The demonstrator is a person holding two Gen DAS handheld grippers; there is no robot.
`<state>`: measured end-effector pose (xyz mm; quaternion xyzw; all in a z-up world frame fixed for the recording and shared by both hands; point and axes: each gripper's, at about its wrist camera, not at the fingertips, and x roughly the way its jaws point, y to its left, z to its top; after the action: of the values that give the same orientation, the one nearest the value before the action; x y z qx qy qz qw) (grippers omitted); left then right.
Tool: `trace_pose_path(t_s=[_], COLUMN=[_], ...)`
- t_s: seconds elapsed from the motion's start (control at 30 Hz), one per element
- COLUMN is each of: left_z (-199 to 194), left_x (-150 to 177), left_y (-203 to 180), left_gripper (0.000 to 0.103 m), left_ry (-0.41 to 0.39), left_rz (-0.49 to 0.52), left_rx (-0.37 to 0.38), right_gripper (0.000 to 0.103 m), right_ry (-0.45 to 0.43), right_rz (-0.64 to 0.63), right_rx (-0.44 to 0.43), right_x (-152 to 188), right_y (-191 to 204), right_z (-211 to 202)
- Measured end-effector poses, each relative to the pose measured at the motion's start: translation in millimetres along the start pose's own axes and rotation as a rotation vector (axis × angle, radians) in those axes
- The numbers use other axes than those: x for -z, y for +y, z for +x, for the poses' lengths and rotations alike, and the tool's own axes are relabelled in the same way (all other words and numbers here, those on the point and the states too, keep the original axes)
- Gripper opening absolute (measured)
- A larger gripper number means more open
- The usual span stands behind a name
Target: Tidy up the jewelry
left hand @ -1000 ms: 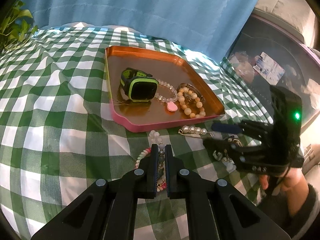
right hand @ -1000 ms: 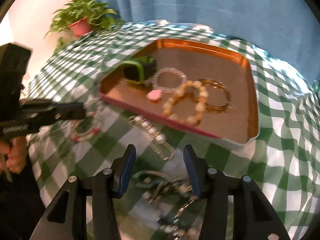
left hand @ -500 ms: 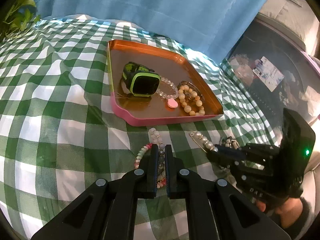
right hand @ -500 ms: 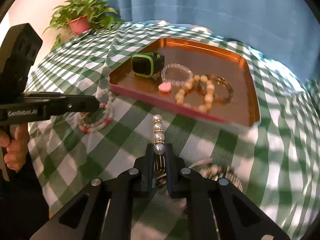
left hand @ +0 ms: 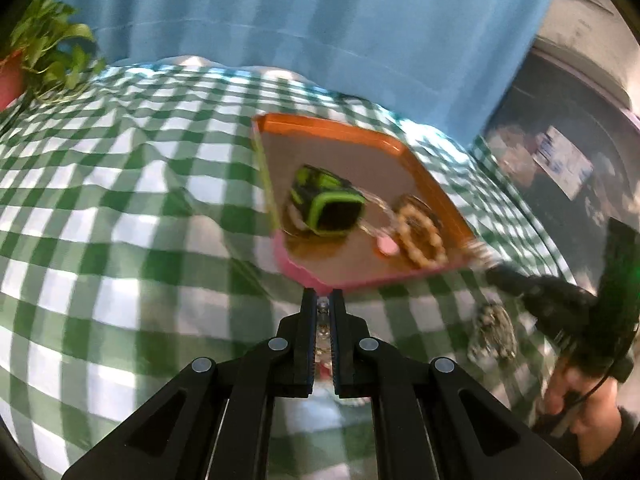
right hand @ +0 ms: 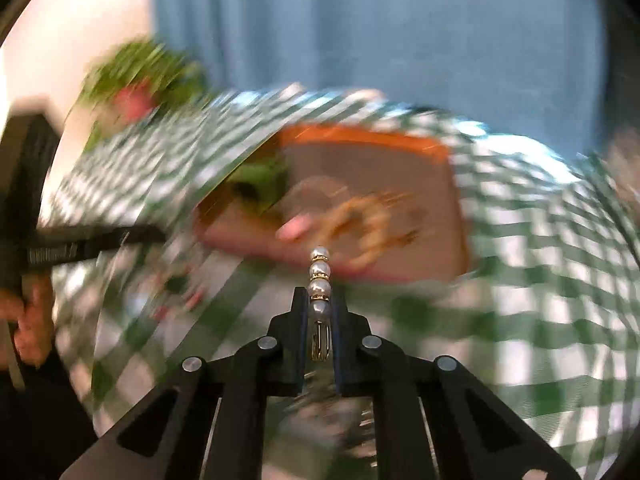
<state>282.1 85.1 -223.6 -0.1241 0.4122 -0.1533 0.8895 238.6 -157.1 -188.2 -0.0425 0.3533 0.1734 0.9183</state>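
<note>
Since a second ago, both hand-held grippers have lifted their pieces off the cloth, and the right one, then spread wide above the pearl pin, is now clamped on it.

Behind everything hangs a blue curtain (left hand: 280,20). Below it spreads the green-and-white checked tablecloth (left hand: 100,240) covering the worktop, rumpled in places. A potted plant (left hand: 44,52) stands at the far left corner in the left wrist view.

On the cloth sits the orange tray (left hand: 340,130) with a pink outer wall. Inside it lie a black watch with a green band (left hand: 326,206), a clear bead bracelet with a pink heart (left hand: 386,246), and a tan bead bracelet (left hand: 420,238) close beside it. A small tangle of jewelry (left hand: 494,334) rests on the cloth to the right of the tray's near corner.

The left hand-held gripper (left hand: 323,312) has its jaws pressed together on a beaded bracelet (left hand: 323,344), of which only a thin strip shows between the fingers, just short of the tray's near corner.

The right hand-held gripper (right hand: 319,312) pinches the pearl pin (right hand: 319,276), whose pearls stick out past the fingertips toward the tray's near edge; the gold clip sits between the jaws. That view is heavily blurred.
</note>
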Motion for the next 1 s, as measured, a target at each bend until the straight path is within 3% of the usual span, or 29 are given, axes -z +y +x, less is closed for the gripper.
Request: trace_pose_path(t_s=[0.13,0.27,0.37,0.67,0.83,1.0], left_z=[1,20,29,31,26,3], left_x=[-20,-33,-34,-33,-30,-17], left_y=[11,19,26,22,21,19], left_gripper=[0.006,0.006,0.006,0.006,0.006,0.006], left_ry=[-0.037,-0.016,0.001,-0.003,-0.007,-0.017], left_rz=[0.011,0.012,0.002,0.032,0.034,0.026], left_rx=[-0.078,-0.121,-0.135,-0.149,-0.156,-0.118], right_gripper=[0.010,0.010,0.010,0.010,0.010,0.010], right_ry=[-0.072,0.012,0.042,0.075,0.061,0.012], right_rz=[0.150,0.232,0.293,0.375,0.368,0.309], right_rx=[0.103,0.160,0.117,0.024,0.029,0.077], right_x=[-12,-18,-19,-6,-5,-8], right_y=[-45,-78,-94,-76,-71,-65], right_z=[-4,28,41,37,35,19])
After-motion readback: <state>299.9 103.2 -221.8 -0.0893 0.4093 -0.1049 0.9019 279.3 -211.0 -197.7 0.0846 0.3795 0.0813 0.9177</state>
